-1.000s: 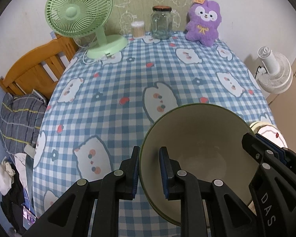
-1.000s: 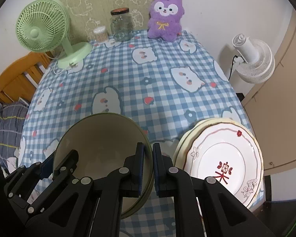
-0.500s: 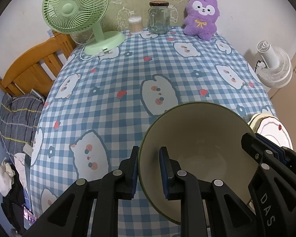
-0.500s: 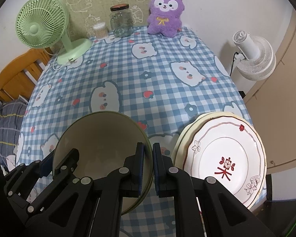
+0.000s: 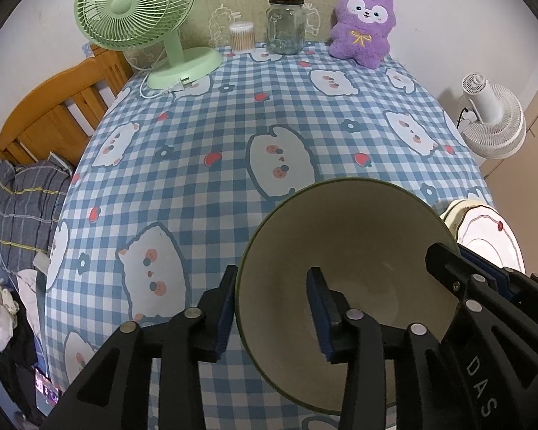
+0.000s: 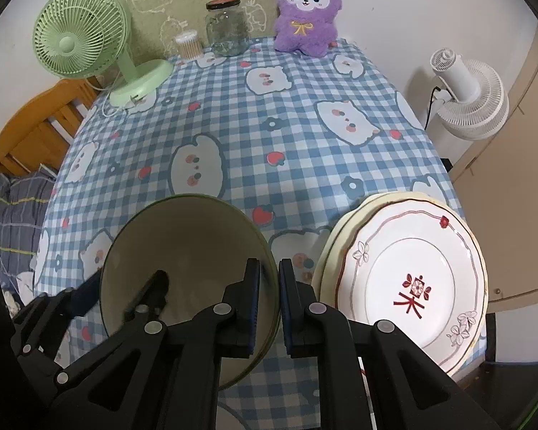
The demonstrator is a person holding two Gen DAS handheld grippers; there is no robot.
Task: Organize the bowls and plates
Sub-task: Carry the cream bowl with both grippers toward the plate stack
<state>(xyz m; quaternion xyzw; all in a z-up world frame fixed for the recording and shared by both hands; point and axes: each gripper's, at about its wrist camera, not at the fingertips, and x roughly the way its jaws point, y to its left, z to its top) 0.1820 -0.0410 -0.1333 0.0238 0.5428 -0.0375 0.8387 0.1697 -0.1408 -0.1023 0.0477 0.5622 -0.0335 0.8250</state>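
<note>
The bowl (image 5: 344, 251) hangs tilted over the near edge of the table (image 5: 233, 114), mouth turned toward both cameras, and only one rim is pinched. The left tongs (image 5: 274, 308) stand spread wide: one finger sits outside the left rim, the other inside the cavity, neither clearly pressing the wall. The right tongs (image 6: 269, 297) are closed on the right rim, carrying the bowl, it seems. From those tongs the plates (image 6: 412, 286) lie at about two o'clock, just beside the bowl, their stack flat on the near right corner. The right hand is nearer the plates, so any set-down likely falls to it.
</note>
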